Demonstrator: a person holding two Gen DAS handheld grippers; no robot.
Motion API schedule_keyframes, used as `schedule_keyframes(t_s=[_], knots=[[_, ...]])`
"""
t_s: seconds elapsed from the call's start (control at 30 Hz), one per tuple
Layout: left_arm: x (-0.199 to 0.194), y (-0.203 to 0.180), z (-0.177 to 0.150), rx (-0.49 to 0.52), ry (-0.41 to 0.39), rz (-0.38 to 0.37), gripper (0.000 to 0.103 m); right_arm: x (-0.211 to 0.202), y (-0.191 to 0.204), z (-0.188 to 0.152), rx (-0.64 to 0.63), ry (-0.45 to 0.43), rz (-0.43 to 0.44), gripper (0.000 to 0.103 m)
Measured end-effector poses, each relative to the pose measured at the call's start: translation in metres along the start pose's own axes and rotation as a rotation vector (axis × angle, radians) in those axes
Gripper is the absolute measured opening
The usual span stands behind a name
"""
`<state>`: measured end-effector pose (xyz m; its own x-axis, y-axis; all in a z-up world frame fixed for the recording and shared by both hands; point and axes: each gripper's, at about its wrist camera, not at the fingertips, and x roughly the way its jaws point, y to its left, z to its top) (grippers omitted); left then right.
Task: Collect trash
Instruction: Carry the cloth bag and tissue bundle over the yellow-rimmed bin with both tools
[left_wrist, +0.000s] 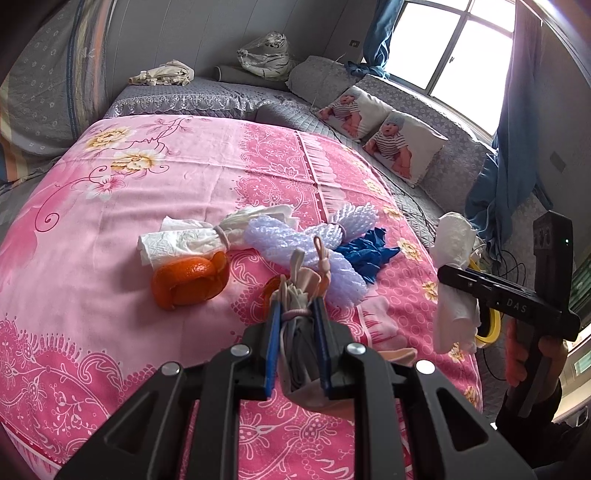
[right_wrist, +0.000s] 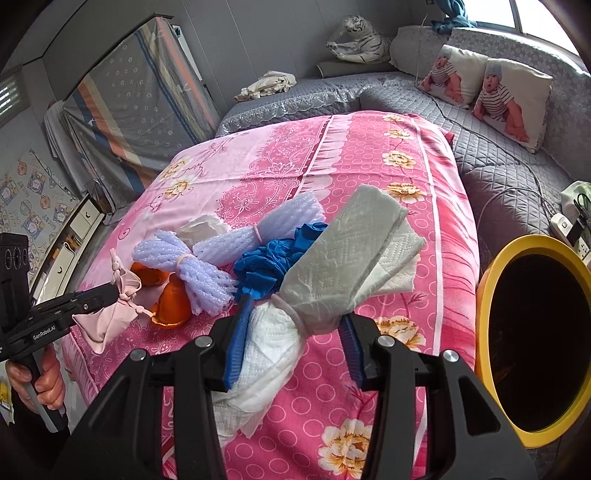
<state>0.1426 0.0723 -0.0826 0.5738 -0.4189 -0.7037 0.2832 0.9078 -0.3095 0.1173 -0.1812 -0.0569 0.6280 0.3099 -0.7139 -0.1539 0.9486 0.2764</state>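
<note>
While the pink floral bedspread (left_wrist: 155, 206) carries foam netting (left_wrist: 295, 240), orange peel (left_wrist: 188, 280) and a blue glove (left_wrist: 369, 254), a yellow-rimmed bin (right_wrist: 484, 332) sits beside it. Right gripper (right_wrist: 295, 325) grasps a tied paper-towel bundle (right_wrist: 332, 266) above the bed; left gripper (left_wrist: 295, 314) is clenched on a pinkish knotted bag (left_wrist: 299, 291).

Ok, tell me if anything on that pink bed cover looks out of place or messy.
Yes: orange peel lies on the pink cover, beside a tied tissue bundle, foam netting and a crumpled blue glove. Loose trash in a heap on bedding looks odd. Nothing looks spilled.
</note>
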Motion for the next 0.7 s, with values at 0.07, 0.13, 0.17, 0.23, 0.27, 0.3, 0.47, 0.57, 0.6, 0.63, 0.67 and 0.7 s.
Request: schedule_keyframes(t_s=[0.07, 0.13, 0.17, 0.23, 0.27, 0.3, 0.47, 0.57, 0.6, 0.63, 0.67, 0.7], knots=[[0.004, -0.007, 0.001, 0.013, 0.006, -0.008, 0.016, -0.003, -0.005, 0.000, 0.011, -0.010, -0.004, 0.042], [0.008, -0.015, 0.002, 0.027, 0.013, -0.018, 0.016, -0.006, -0.011, 0.001, 0.022, -0.019, -0.008, 0.042], [0.010, -0.019, 0.003, 0.036, 0.016, -0.023, 0.016, -0.008, -0.014, 0.001, 0.030, -0.024, -0.011, 0.042], [0.014, -0.030, 0.004, 0.056, 0.022, -0.033, 0.016, -0.011, -0.022, 0.001, 0.043, -0.033, -0.017, 0.042], [0.016, -0.035, 0.005, 0.066, 0.024, -0.039, 0.016, -0.013, -0.025, 0.001, 0.050, -0.037, -0.020, 0.042], [0.019, -0.040, 0.006, 0.076, 0.027, -0.045, 0.016, -0.015, -0.029, 0.001, 0.058, -0.041, -0.023, 0.042], [0.029, -0.067, 0.011, 0.128, 0.039, -0.076, 0.016, -0.025, -0.049, 0.000, 0.098, -0.063, -0.041, 0.042], [0.036, -0.083, 0.014, 0.156, 0.048, -0.092, 0.016, -0.030, -0.062, 0.000, 0.122, -0.078, -0.056, 0.042], [0.039, -0.086, 0.015, 0.161, 0.053, -0.099, 0.016, -0.033, -0.066, 0.000, 0.131, -0.083, -0.062, 0.042], [0.042, -0.091, 0.016, 0.168, 0.057, -0.105, 0.016, -0.035, -0.070, 0.000, 0.139, -0.089, -0.067, 0.042], [0.045, -0.096, 0.017, 0.176, 0.060, -0.111, 0.016, -0.038, -0.074, -0.001, 0.146, -0.094, -0.072, 0.042], [0.047, -0.101, 0.018, 0.184, 0.062, -0.116, 0.016, -0.040, -0.079, 0.000, 0.156, -0.100, -0.077, 0.042]])
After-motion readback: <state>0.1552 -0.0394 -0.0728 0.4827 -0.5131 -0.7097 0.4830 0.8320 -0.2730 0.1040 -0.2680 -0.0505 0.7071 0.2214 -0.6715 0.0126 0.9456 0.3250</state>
